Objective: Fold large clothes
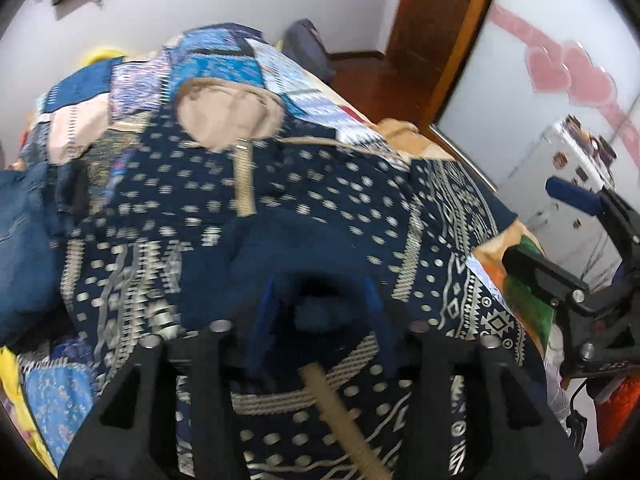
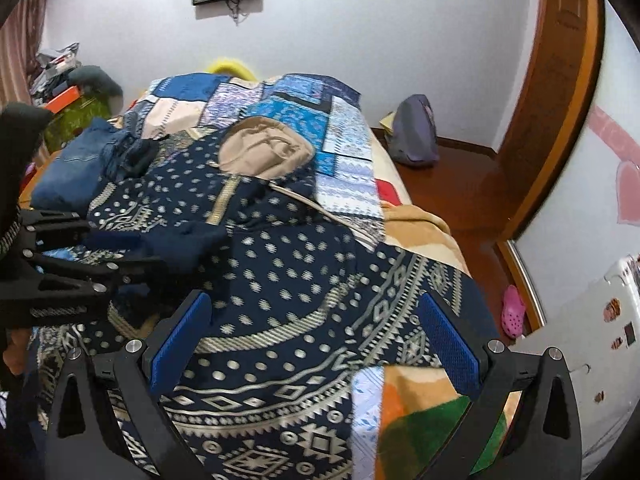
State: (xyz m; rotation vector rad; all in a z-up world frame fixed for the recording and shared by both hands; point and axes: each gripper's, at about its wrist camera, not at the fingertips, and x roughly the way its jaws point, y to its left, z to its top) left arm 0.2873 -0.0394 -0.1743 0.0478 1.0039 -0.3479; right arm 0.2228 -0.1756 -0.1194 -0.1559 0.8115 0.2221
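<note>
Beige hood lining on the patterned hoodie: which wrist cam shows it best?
Right wrist view: the beige hood lining is sharp, its whole oval unobstructed above the zipper. Left wrist view shows it whole too, but motion-blurred.

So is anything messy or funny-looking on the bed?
Yes. The navy patterned hoodie isn't flat: a dark sleeve lies bunched across its front. Crumpled jeans sit heaped beside it.
</note>
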